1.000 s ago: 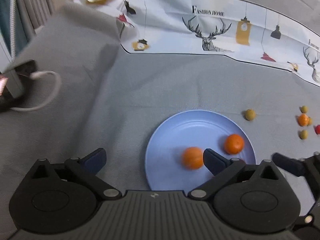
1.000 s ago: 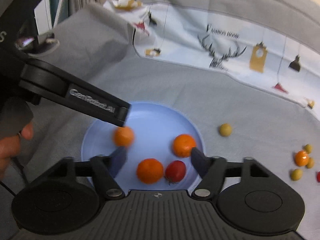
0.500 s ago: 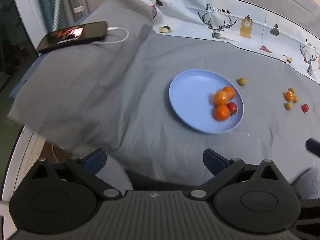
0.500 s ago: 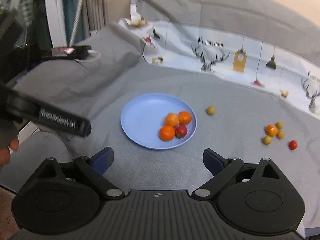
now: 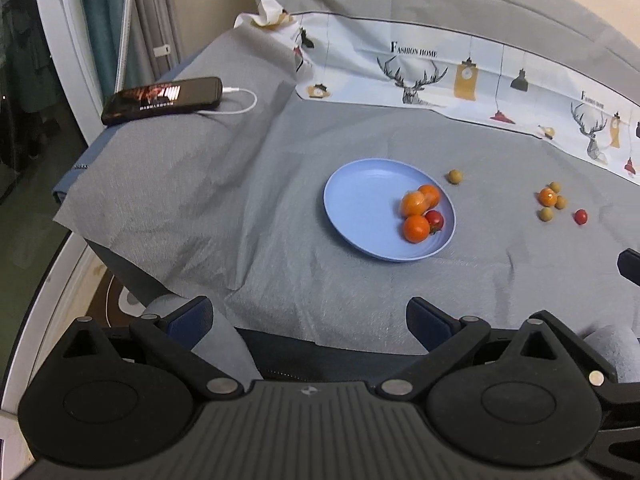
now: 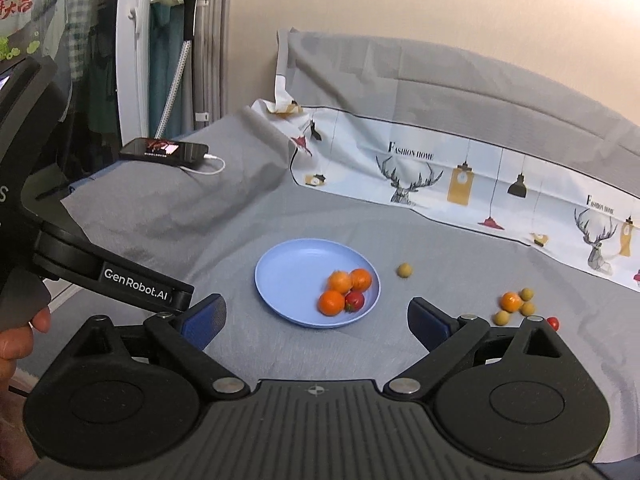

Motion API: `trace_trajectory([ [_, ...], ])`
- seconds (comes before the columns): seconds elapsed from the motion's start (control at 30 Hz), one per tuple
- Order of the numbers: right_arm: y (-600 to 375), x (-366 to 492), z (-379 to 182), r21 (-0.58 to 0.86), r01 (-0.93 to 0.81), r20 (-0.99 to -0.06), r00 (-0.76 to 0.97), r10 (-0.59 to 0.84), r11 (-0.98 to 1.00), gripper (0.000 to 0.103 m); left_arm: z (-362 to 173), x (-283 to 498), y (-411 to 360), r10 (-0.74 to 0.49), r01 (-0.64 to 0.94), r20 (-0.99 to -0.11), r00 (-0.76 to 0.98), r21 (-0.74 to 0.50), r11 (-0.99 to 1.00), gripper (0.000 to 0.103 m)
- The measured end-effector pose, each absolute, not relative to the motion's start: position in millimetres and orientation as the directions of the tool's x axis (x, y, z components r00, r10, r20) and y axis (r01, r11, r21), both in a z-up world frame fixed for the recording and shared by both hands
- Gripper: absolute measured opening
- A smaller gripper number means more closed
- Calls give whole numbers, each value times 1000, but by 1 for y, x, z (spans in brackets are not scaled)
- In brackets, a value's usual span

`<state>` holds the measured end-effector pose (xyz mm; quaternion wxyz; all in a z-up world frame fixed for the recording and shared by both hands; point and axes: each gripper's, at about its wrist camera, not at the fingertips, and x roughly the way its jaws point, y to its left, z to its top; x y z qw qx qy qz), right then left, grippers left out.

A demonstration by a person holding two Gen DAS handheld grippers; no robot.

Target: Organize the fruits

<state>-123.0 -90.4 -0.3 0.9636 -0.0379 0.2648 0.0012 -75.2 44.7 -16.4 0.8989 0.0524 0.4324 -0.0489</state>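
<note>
Resting on blue plate [image 6: 296, 276]: glossy orange fruits [image 6: 332, 303]; right gripper [image 6: 316, 316] spread, empty.

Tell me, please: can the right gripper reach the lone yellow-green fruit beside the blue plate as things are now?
Probably yes. The right gripper is open and empty, and the yellow-green fruit lies alone on the grey cloth, apart from the blue plate, with nothing over it.

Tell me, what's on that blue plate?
On the blue plate sit three orange fruits and one small red tomato, bunched against its right rim. What lies beneath the plate is hidden.
</note>
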Motion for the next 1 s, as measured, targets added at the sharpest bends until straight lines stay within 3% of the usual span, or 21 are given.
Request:
trace_trajectory([
  [1.0,-95,-114,-8,-38,-17,-544,839,-6,999,97,-28,-64,41,-35,151,-806,591,68,986,103],
])
